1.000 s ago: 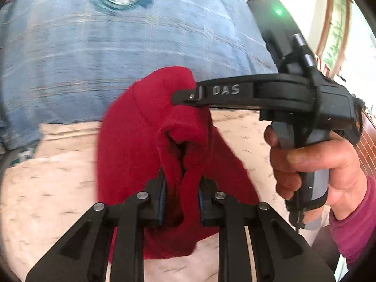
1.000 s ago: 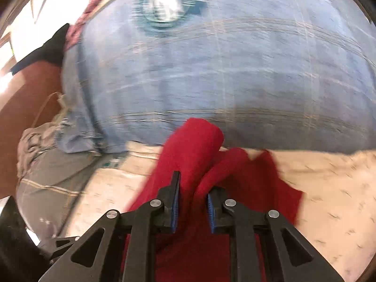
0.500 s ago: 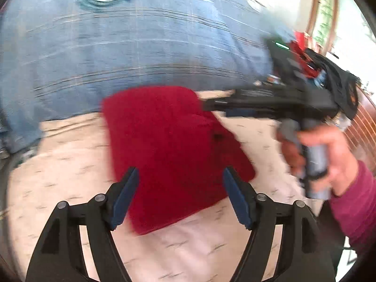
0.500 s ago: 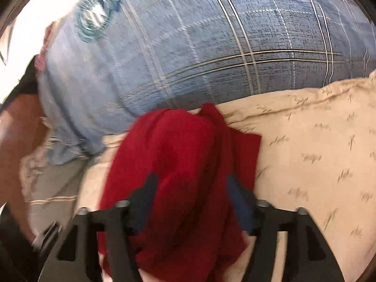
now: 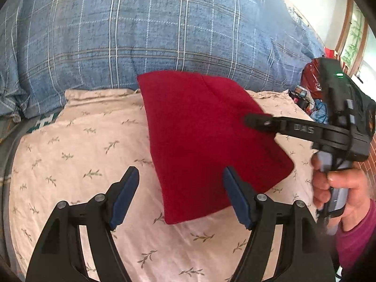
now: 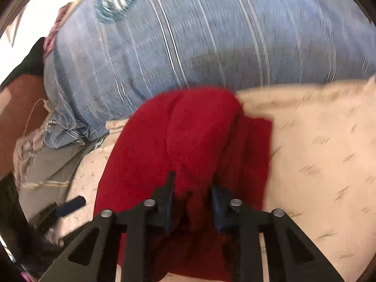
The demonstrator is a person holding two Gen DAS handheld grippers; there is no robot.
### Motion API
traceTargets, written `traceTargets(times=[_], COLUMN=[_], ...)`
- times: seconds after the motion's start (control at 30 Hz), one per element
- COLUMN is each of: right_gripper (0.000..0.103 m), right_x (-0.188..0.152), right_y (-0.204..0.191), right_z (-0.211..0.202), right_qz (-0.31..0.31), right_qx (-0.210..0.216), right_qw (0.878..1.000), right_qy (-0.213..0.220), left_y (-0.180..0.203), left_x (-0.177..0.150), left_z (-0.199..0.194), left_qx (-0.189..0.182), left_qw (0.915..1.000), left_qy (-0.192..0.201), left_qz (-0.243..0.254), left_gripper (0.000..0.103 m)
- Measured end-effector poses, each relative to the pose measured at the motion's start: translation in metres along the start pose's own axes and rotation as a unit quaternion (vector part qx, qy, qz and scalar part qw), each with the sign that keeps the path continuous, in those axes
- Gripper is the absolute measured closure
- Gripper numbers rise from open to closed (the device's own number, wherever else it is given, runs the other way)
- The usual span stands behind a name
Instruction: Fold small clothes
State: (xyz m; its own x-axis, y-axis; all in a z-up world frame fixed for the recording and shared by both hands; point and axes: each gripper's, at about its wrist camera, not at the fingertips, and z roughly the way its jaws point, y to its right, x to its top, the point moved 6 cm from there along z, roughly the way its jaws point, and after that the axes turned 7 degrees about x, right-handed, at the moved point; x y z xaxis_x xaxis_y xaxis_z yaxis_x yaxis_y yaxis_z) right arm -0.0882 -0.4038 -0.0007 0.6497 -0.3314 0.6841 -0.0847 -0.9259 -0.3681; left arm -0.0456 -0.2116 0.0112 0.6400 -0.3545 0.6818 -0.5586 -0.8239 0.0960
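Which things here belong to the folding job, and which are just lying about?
In the job:
red garment, folded on the sheet
left gripper, open, off the cloth
right gripper, jaws just closing, red cloth bunched between them

Lying about:
blue plaid duvet
beige leaf-print sheet
clutter at the bed's far right edge

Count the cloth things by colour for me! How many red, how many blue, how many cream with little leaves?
Red: 1, the red cloth
Blue checked: 1, the blue quilt
Cream with leaves: 1, the cream sheet
Total: 3
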Motion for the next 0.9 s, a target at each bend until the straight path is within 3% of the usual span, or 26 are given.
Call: traceTargets(times=[0.1, 0.2, 0.27, 0.33, 0.37, 0.47, 0.6, 0.63, 0.67, 0.73, 0.9], right_gripper=[0.083, 0.079, 0.064, 0.051, 0.049, 0.049, 0.050, 0.056, 0.072, 0.071, 0.064], right_x=[0.003, -0.006, -0.015, -0.013, -0.010, 0.004, 0.017, 0.019, 0.020, 0.018, 0.020], right_y=[-0.001, 0.011, 0.020, 0.026, 0.028, 0.026, 0.023, 0.024, 0.026, 0.037, 0.041], right_z=[-0.024, -0.007, 0.006, -0.008, -0.017, -0.036, -0.018, -0.005, 0.011, 0.037, 0.005], right_qz=[-0.051, -0.036, -0.017, -0.001, 0.007, 0.021, 0.016, 0.007, -0.015, -0.039, 0.026], right_qx=[-0.036, -0.026, -0.027, -0.034, -0.037, -0.031, -0.051, -0.066, -0.090, -0.130, -0.076], right_qw=[0.998, 0.999, 0.999, 0.999, 0.999, 0.999, 0.998, 0.998, 0.996, 0.990, 0.997], right_qy=[0.027, -0.011, -0.037, -0.019, -0.004, 0.032, 0.022, 0.012, -0.005, -0.033, -0.003], left_y=[0.006, 0.010, 0.009, 0.005, 0.004, 0.002, 0.008, 0.010, 0.011, 0.013, 0.011], left_x=[-0.001, -0.008, -0.014, -0.017, -0.017, -0.012, -0.011, -0.013, -0.014, -0.016, -0.015], left_z=[0.004, 0.020, 0.029, 0.029, 0.027, 0.023, 0.025, 0.028, 0.031, 0.035, 0.037], left_qx=[0.009, 0.017, 0.020, 0.015, 0.013, 0.022, 0.027, 0.027, 0.026, 0.022, 0.019], left_qw=[0.9999, 0.9996, 0.9992, 0.9990, 0.9991, 0.9991, 0.9990, 0.9988, 0.9987, 0.9986, 0.9986], left_qy=[0.003, -0.015, -0.035, -0.041, -0.039, -0.033, -0.027, -0.030, -0.033, -0.039, -0.043], left_qz=[0.011, 0.015, 0.009, 0.002, 0.003, 0.014, 0.022, 0.026, 0.028, 0.028, 0.024], left_gripper=[0.030, 0.029, 0.029, 0.029, 0.029, 0.029, 0.029, 0.029, 0.029, 0.029, 0.027])
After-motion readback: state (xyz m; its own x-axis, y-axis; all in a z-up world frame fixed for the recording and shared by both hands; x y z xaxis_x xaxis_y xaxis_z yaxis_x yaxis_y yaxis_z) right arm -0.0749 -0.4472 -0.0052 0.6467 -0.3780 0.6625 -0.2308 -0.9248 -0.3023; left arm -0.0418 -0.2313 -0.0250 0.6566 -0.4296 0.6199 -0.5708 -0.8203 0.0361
